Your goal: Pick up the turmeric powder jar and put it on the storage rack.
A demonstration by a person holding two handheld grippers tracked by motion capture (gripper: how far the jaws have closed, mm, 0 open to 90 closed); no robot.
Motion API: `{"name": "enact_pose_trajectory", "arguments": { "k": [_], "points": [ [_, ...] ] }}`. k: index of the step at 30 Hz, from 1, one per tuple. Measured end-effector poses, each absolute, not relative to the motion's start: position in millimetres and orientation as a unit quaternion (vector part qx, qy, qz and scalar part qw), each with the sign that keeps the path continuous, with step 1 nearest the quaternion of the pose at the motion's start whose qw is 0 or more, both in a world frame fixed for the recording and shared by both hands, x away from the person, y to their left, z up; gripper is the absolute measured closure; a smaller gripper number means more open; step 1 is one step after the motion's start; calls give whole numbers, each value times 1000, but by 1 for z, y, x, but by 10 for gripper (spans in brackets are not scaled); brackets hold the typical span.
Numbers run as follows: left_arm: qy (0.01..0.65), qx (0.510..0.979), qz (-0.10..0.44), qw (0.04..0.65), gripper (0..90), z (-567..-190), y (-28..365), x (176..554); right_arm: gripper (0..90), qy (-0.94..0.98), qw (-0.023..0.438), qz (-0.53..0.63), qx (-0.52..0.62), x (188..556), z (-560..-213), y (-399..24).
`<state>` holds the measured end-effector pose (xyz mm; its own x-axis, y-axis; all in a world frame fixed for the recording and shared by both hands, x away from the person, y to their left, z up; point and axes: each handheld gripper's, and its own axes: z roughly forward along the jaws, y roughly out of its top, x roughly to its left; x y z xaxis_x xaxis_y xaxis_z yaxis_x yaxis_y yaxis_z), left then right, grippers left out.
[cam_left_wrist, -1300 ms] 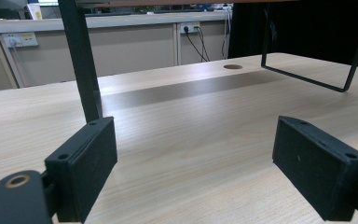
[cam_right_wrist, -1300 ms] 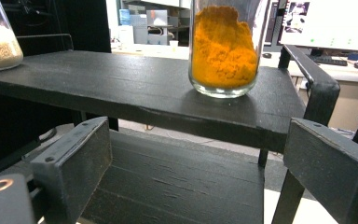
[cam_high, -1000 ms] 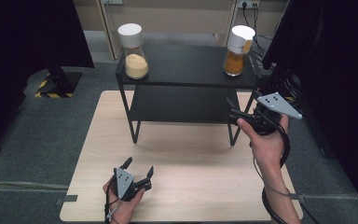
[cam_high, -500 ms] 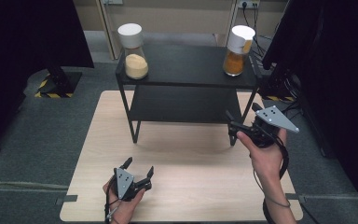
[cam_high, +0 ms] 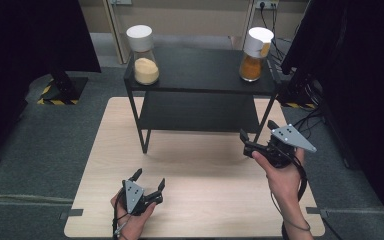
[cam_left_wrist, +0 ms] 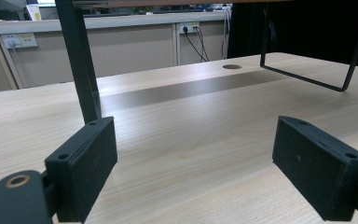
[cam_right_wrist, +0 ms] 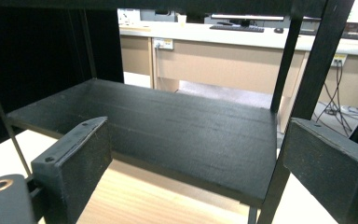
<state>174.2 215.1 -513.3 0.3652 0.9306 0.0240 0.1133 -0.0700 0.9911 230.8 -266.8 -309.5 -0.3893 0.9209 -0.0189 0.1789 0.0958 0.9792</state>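
Note:
A black two-tier shelf [cam_high: 200,70] stands at the back of the wooden table [cam_high: 205,180]. On its top sit a white-lidded jar of pale powder [cam_high: 143,57] at the left and a white-lidded jar of orange contents [cam_high: 253,52] at the right. My left gripper [cam_high: 149,178] rests near the table's front edge, open and empty [cam_left_wrist: 196,154]. My right gripper [cam_high: 257,131] hovers by the shelf's front right leg [cam_right_wrist: 307,84], open with nothing between its jaws [cam_right_wrist: 196,158], and faces the lower shelf board [cam_right_wrist: 168,130].
Dark curtains hang at both sides of the table. Cables [cam_high: 310,117] trail on the floor at the right. A yellow-and-black striped base [cam_high: 55,92] sits on the floor at the left. A shelf leg [cam_left_wrist: 79,60] stands just ahead of my left gripper.
My right gripper has sunk and drawn back toward the table's near side, away from the shelf's lower tier. The left gripper has stayed still.

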Motion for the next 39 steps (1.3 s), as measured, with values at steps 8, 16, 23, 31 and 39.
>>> {"name": "enact_pose_trajectory", "arguments": {
  "k": [8,16,23,31,39],
  "points": [
    [417,626,379,539,134,-513,215,174,80,659,348,512,428,227,-323,-268],
    [416,626,380,539,134,-514,215,174,80,666,340,503,433,223,-337,-271],
    [416,626,380,539,134,-513,215,174,80,668,335,499,438,220,-345,-274],
    [416,626,379,539,135,-513,215,174,80,673,326,493,445,216,-360,-277],
    [415,627,380,539,135,-513,214,174,80,679,316,485,452,212,-373,-280]
  ]
}}
